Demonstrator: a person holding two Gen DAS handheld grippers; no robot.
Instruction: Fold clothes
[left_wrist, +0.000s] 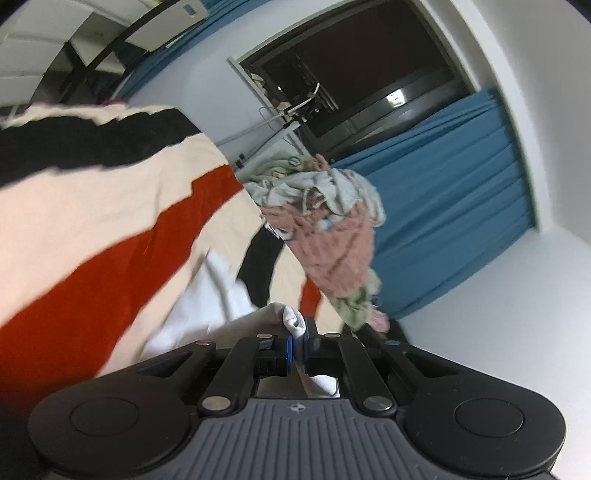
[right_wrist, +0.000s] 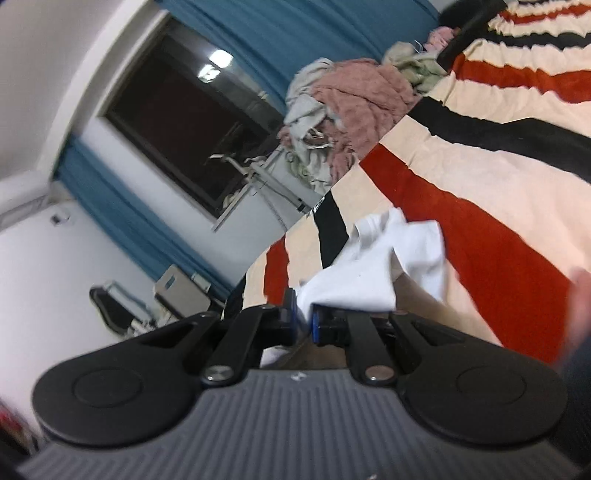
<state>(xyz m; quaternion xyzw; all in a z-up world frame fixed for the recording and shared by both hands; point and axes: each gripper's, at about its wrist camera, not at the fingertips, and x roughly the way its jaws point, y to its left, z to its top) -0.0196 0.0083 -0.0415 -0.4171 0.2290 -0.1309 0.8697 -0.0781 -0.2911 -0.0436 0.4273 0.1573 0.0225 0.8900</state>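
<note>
A white garment (left_wrist: 207, 299) lies partly lifted over a bed with a cream, red and black striped blanket (left_wrist: 110, 206). My left gripper (left_wrist: 298, 334) is shut on a bunched edge of the white garment. In the right wrist view the white garment (right_wrist: 373, 266) hangs crumpled from my right gripper (right_wrist: 304, 314), which is shut on its edge above the striped blanket (right_wrist: 498, 177). Both views are tilted and blurred.
A pile of unfolded clothes, pink, grey and green, (left_wrist: 332, 221) sits at the far end of the bed; it also shows in the right wrist view (right_wrist: 351, 107). Behind are a dark window (left_wrist: 354, 74), blue curtains (left_wrist: 443, 206) and white walls.
</note>
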